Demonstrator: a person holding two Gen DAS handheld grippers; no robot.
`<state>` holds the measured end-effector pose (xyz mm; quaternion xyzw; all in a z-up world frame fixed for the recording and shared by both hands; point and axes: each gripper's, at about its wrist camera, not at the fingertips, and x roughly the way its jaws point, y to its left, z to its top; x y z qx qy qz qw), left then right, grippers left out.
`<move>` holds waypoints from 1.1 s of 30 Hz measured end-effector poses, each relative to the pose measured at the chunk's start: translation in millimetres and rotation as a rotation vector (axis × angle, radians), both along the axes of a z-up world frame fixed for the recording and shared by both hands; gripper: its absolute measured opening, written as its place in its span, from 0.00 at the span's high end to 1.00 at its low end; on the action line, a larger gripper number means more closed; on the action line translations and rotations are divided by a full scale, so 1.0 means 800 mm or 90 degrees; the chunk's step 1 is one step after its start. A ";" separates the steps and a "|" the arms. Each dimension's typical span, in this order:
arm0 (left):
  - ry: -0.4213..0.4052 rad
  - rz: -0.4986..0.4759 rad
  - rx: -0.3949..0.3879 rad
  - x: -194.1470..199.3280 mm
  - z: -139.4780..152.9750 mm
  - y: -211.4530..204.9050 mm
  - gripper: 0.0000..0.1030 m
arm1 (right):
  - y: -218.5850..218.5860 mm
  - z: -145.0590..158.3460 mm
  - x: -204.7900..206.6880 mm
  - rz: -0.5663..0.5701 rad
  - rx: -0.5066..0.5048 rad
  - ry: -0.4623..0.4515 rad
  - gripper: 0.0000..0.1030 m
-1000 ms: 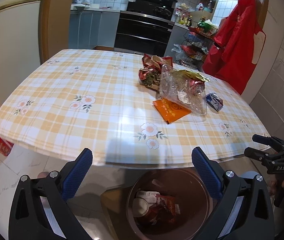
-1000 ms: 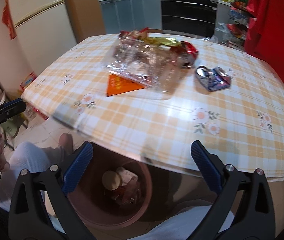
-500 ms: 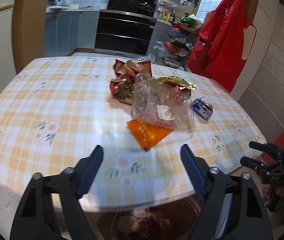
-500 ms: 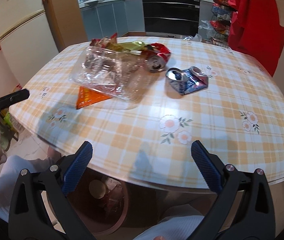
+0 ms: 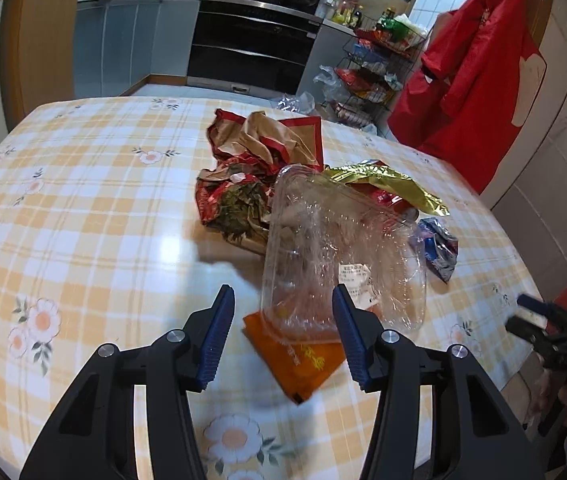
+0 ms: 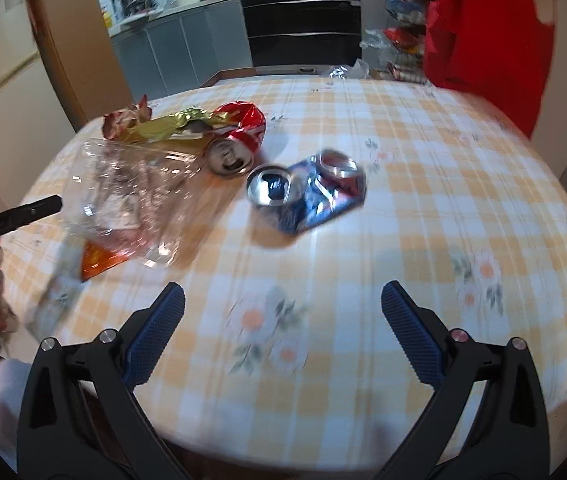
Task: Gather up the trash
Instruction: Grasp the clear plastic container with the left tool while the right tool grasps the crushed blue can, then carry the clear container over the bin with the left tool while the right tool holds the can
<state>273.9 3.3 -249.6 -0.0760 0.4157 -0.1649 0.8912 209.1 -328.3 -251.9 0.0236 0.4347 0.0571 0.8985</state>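
Just ahead of the closing, still-empty left gripper (image 5: pixel 279 312), orange wrapper (image 5: pixel 303 356) beneath clear plastic container (image 5: pixel 343 248).

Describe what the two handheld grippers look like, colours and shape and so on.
Both match. The left gripper and the right gripper each have two angular black plastic arms with cut-out openings and silver round bolts at the joints. Each finger ends in a blue pad with a ribbed surface. No cables or readable markings show in these views.
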 end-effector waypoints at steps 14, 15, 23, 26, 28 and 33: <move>0.038 0.015 -0.019 0.031 -0.032 0.005 0.57 | 0.049 -0.040 0.128 0.125 -0.161 0.010 0.29; 0.040 0.012 -0.018 0.032 -0.034 0.004 0.59 | 0.048 -0.043 0.133 0.120 -0.160 0.015 0.30; 0.038 0.002 -0.017 0.030 -0.036 -0.001 0.77 | 0.035 -0.052 0.141 0.090 -0.110 0.036 0.47; 0.018 -0.009 -0.013 0.020 -0.026 -0.004 0.80 | 0.034 -0.043 0.129 0.091 -0.094 0.016 0.47; 0.005 -0.010 -0.006 0.013 -0.019 -0.005 0.83 | 0.036 -0.036 0.120 0.094 -0.092 0.003 0.47; -0.009 -0.019 -0.012 0.001 -0.002 -0.002 0.85 | 0.036 -0.015 0.098 0.093 -0.077 -0.024 0.47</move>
